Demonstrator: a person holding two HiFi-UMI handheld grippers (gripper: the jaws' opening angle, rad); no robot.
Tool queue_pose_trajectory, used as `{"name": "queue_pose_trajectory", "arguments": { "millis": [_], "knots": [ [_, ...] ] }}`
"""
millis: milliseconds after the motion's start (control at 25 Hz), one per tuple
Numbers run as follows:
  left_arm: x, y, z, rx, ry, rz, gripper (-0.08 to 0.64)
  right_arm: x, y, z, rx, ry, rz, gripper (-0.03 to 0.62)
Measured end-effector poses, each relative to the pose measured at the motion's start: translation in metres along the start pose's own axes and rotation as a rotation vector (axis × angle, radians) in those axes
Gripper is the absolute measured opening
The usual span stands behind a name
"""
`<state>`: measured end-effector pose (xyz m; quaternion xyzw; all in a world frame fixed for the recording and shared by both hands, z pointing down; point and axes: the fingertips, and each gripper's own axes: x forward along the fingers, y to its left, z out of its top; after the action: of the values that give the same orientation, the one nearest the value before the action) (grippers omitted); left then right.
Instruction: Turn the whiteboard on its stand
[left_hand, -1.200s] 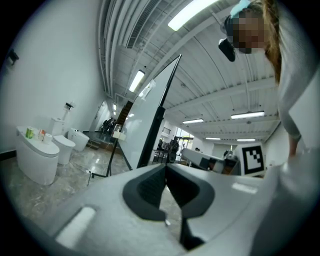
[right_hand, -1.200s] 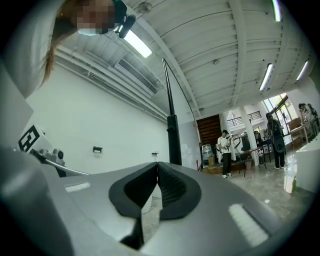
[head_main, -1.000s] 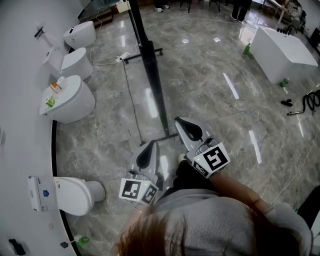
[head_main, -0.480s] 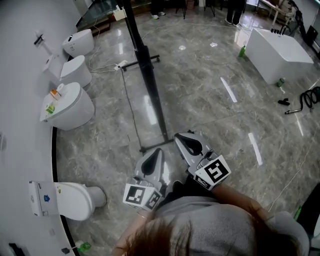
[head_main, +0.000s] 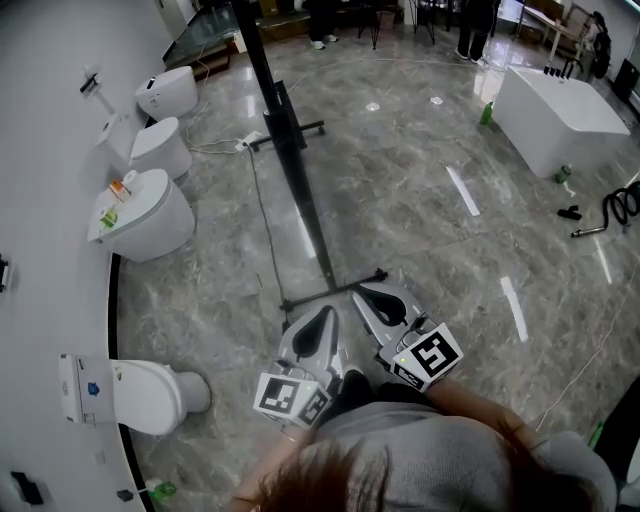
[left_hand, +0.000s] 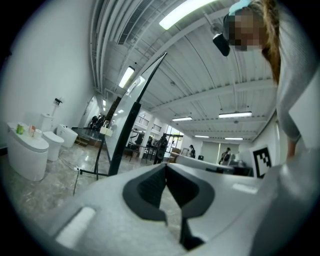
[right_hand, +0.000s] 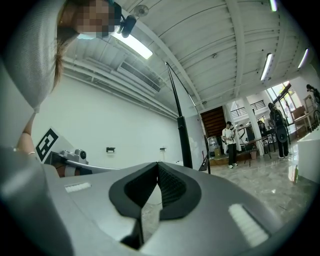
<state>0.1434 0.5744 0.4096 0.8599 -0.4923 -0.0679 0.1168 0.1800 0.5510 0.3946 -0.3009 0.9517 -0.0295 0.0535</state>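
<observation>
The whiteboard (head_main: 287, 140) stands edge-on ahead of me, a thin dark panel in a black frame on a wheeled stand whose near foot bar (head_main: 332, 291) lies just past my grippers. Held low in front of the person's body, my left gripper (head_main: 324, 310) is shut with nothing in it, its tips just short of the foot bar. To its right, my right gripper (head_main: 364, 291) is also shut and empty, its tips at the bar. In the left gripper view the board (left_hand: 131, 112) rises ahead to the left; in the right gripper view its post (right_hand: 183, 140) stands just right of the jaws.
Several white toilets (head_main: 140, 217) line the curved white wall at the left. A white bathtub (head_main: 556, 113) stands at the upper right, with a black hose (head_main: 612, 212) below it. A cable (head_main: 262, 226) runs across the marble floor beside the stand. People stand far back.
Both grippers have advanced towards the whiteboard stand; its near foot bar now lies right at their tips. Both have stayed shut.
</observation>
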Motion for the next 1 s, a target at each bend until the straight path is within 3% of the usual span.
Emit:
{"name": "queue_pose_trajectory", "arguments": {
  "millis": [560, 1000],
  "knots": [
    [-0.015, -0.077, -0.023, -0.001, 0.026, 0.016, -0.002, -0.069, 0.016, -0.001, 0.029, 0.040, 0.052, 0.005],
    [-0.031, -0.063, -0.008, 0.031, 0.016, 0.008, -0.002, -0.050, 0.036, 0.014, 0.017, 0.012, 0.068, 0.005]
  ]
}}
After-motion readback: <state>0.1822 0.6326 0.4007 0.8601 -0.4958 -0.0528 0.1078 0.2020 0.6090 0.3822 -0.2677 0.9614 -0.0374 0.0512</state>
